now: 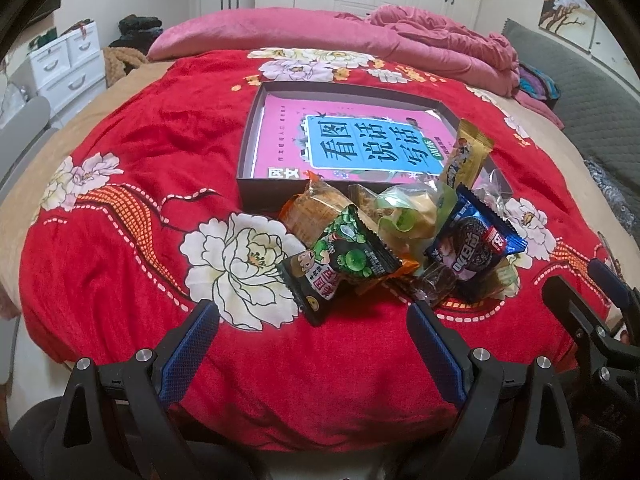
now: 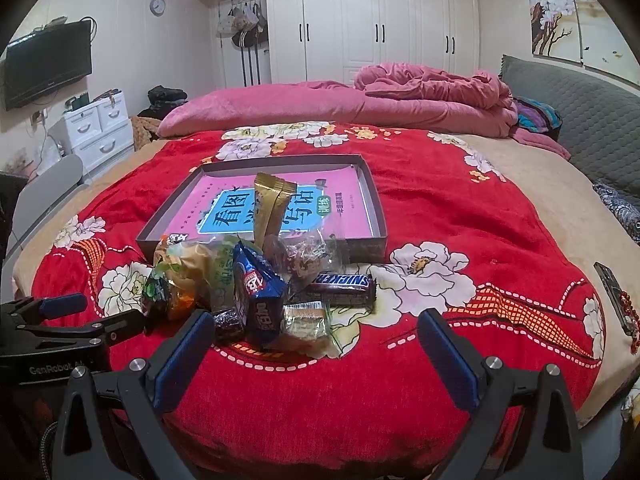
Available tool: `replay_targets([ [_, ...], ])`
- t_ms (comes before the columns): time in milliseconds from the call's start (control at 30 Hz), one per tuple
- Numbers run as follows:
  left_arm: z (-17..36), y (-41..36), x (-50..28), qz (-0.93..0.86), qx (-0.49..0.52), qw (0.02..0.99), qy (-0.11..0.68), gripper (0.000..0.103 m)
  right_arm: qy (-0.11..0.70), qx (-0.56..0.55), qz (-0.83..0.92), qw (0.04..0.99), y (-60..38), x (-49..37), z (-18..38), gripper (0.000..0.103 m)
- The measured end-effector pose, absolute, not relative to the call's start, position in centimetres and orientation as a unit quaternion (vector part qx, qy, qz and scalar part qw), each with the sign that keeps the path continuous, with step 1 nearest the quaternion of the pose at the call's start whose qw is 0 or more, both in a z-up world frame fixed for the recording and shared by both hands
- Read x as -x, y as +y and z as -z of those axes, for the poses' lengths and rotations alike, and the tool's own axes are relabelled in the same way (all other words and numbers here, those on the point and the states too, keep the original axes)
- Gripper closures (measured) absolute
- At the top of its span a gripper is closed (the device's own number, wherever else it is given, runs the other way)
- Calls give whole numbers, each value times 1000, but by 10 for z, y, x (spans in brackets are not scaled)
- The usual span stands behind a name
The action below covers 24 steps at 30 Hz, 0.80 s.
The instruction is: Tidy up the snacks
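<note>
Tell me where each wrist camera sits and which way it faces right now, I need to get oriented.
Left wrist view: on the left gripper, low over the red bedspread, facing the wardrobe across the snack pile and the box; its own open fingers show below, the right gripper at the right edge.
Right wrist view: on the right gripper, facing the same way from further right; its own open fingers show below, the left gripper at the left edge.
Shared: snack pile, box, bedspread.
</note>
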State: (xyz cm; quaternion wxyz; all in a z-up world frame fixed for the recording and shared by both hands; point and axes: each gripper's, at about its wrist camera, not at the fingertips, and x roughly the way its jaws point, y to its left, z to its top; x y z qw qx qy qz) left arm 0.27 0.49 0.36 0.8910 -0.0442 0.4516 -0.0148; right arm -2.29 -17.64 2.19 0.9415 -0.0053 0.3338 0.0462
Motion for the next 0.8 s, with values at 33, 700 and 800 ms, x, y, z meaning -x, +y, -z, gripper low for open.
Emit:
replay_targets([
  [33, -4, 5, -3, 16, 45, 891, 451, 8, 333, 5, -47, 942, -177, 23, -22, 1],
  [700, 12, 26, -34, 29, 71, 875, 478, 8, 348, 8, -77, 934, -168, 3, -10, 1],
  [800, 13, 26, -38, 31, 72, 876, 477, 8, 350, 12, -81, 933, -166, 0, -9, 1],
])
